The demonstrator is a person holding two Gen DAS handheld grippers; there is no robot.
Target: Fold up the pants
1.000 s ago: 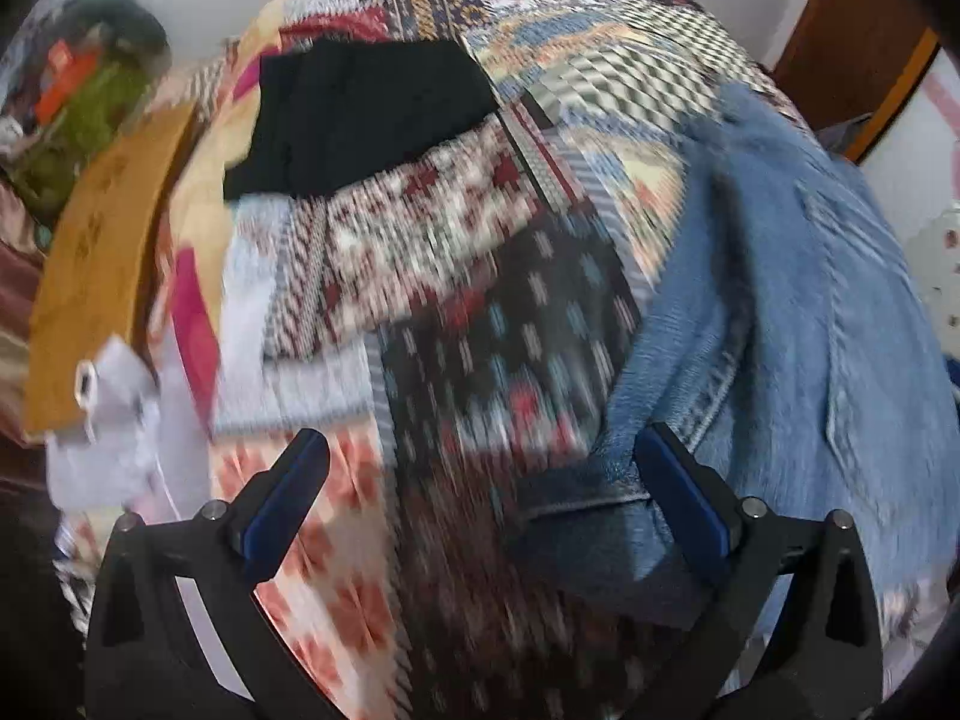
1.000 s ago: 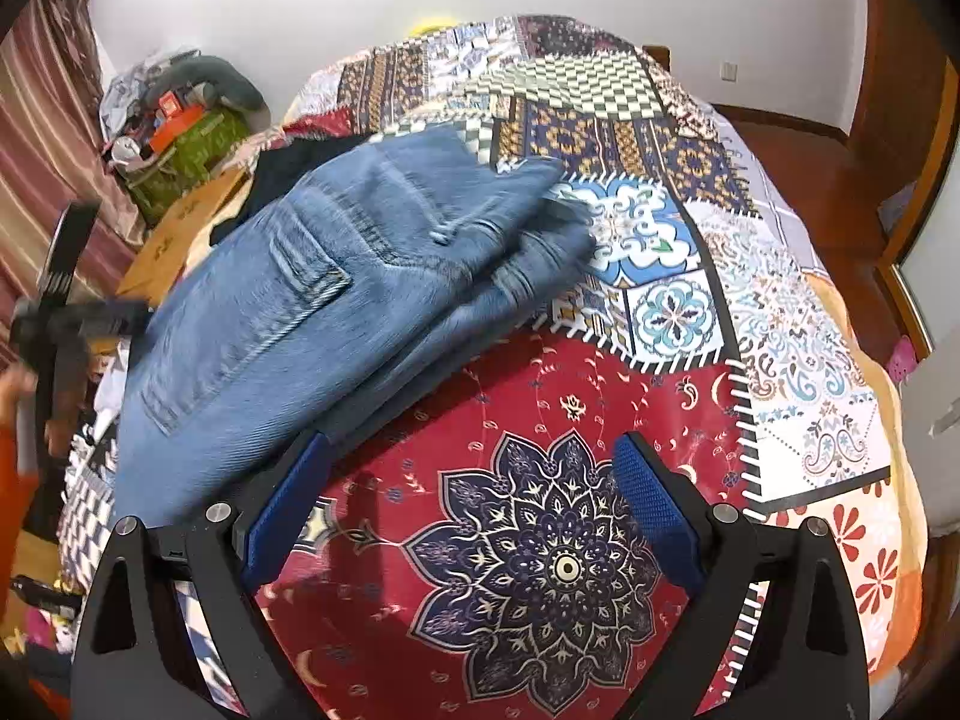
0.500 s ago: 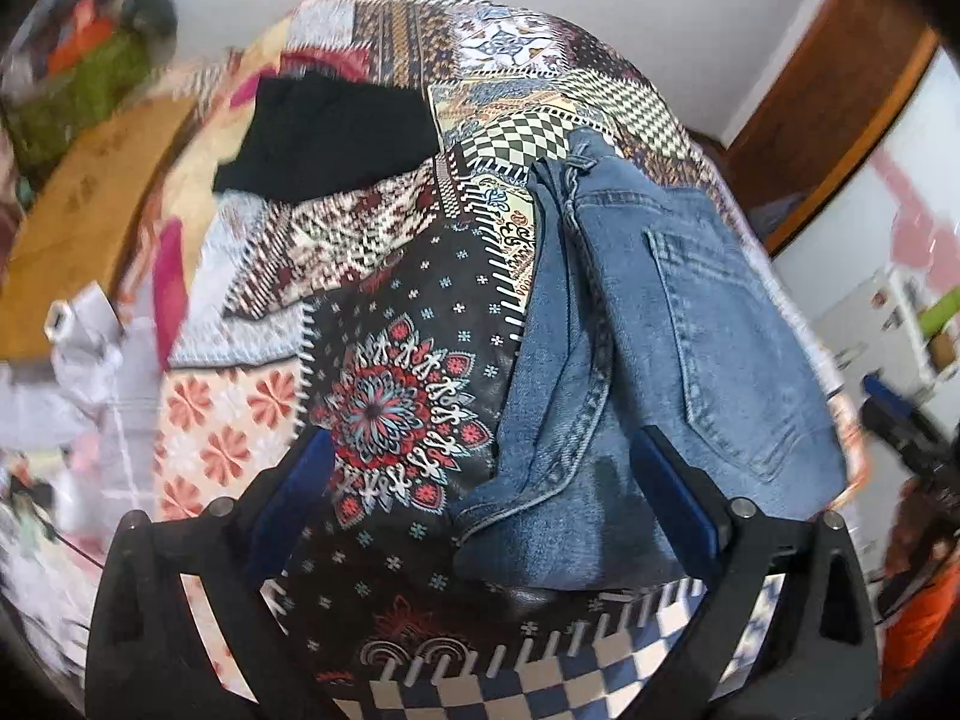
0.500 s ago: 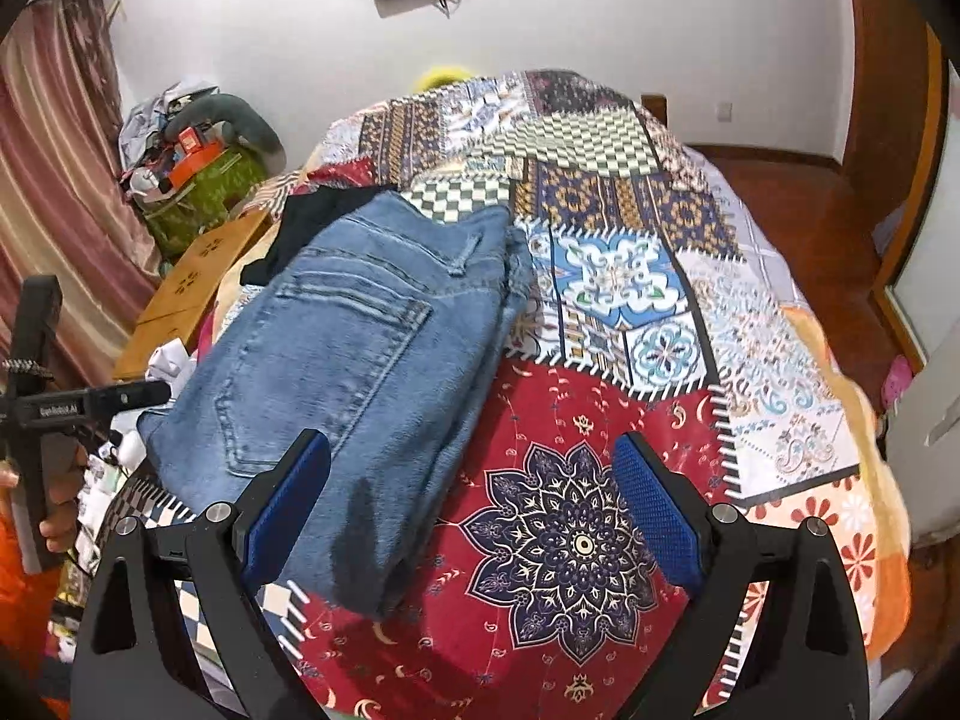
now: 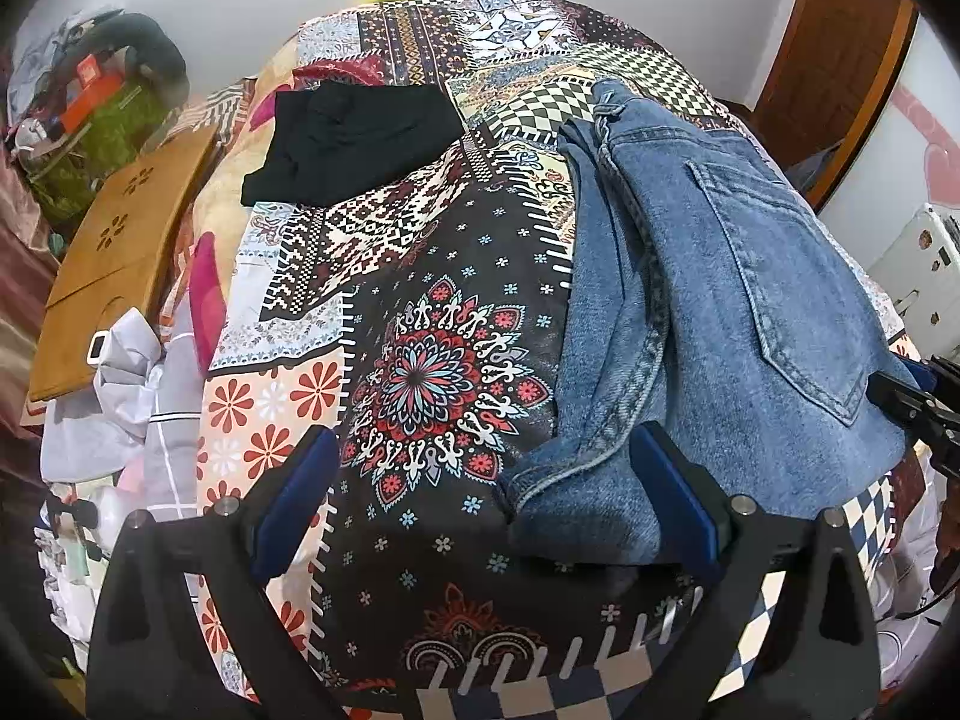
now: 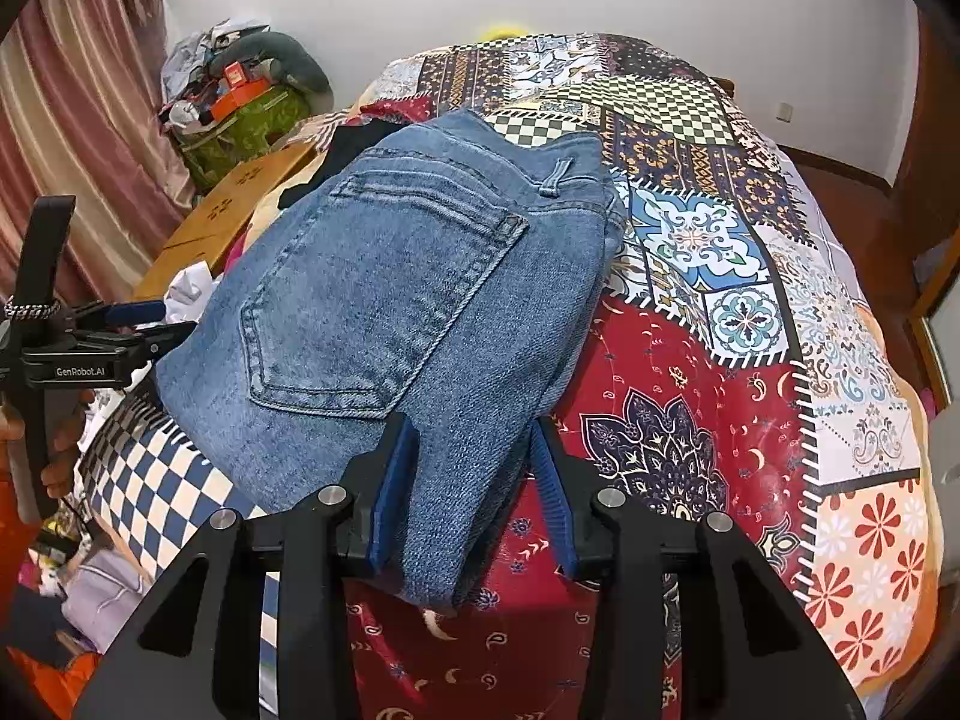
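Right wrist view: my right claw (image 6: 471, 489) is closing on the near edge of the folded jeans (image 6: 414, 276), denim between its pads, presumably to shift the bundle across the quilt (image 6: 750, 360). My left claw (image 5: 486, 501) stands wide and empty, jeans just right of it.

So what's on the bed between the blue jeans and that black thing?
Just bare patchwork bedspread; nothing lies between the jeans and the black garment. The left wrist view shows it.

Right hand-held gripper (image 6: 471, 480) now closing around jeans (image 6: 408, 276)
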